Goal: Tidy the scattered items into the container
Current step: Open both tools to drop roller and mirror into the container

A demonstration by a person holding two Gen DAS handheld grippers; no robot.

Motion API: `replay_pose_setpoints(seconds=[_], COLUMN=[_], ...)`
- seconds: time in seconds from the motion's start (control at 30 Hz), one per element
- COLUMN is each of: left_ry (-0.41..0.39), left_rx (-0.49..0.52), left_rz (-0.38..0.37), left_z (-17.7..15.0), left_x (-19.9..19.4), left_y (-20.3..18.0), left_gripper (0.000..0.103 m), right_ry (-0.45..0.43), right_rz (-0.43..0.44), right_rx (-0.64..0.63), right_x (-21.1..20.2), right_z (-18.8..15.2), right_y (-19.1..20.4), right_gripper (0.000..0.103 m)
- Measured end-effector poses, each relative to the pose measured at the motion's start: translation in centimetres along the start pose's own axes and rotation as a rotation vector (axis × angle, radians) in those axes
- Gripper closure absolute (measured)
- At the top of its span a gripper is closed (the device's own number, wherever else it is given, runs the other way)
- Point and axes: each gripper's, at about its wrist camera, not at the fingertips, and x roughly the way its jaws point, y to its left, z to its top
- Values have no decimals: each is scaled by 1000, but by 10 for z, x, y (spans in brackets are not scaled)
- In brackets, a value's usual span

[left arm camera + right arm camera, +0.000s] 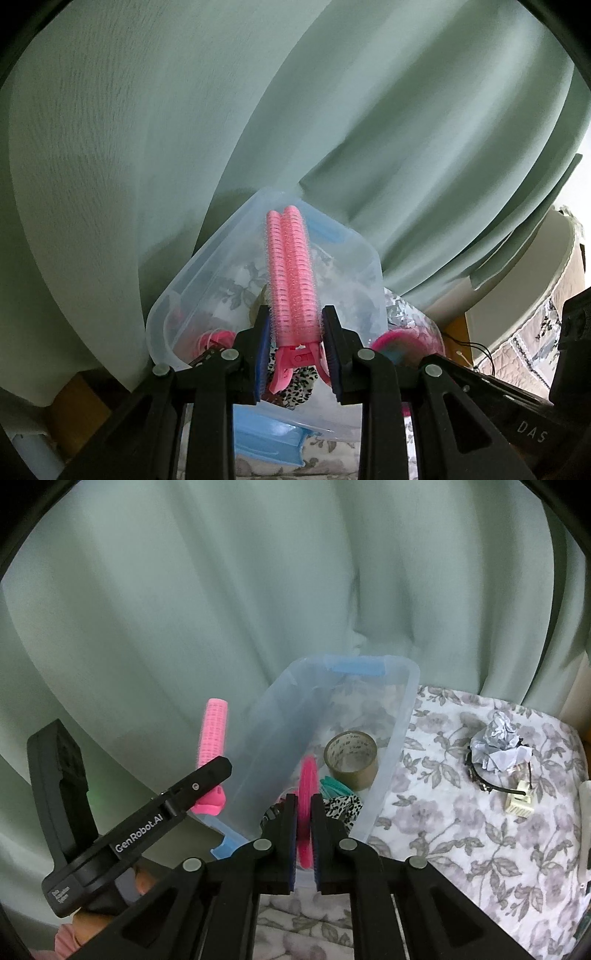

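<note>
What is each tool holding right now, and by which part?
The left tool clamps the pink roller clip near its clip end. The right tool pinches a thin pink item edge-on at its lower part, over the clear bin.

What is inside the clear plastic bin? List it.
In the clear plastic bin: a brown tape roll, teal clips, a leopard-print fabric piece, and something pink at its left corner. The jaws and held pink items cover the near floor.
</note>
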Motion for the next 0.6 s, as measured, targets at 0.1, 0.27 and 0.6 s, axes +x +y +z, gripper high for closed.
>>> replay_pose_setpoints(seconds=[0.1,0.27,0.6], left_ry=[7,9,27], left_rx=[-9,-9,-8], left_rz=[7,1,18], left_z=[0,0,-1], left_x=[2,3,5], left_y=[2,1,1], left_gripper=[74,49,47], right_ry=[4,19,17], right_rz=[-9,-27,-27], right_rx=[0,15,50], right_x=[3,7,7], right_z=[0,0,-1], right_y=[-1,-6,-15], right_gripper=[94,86,70])
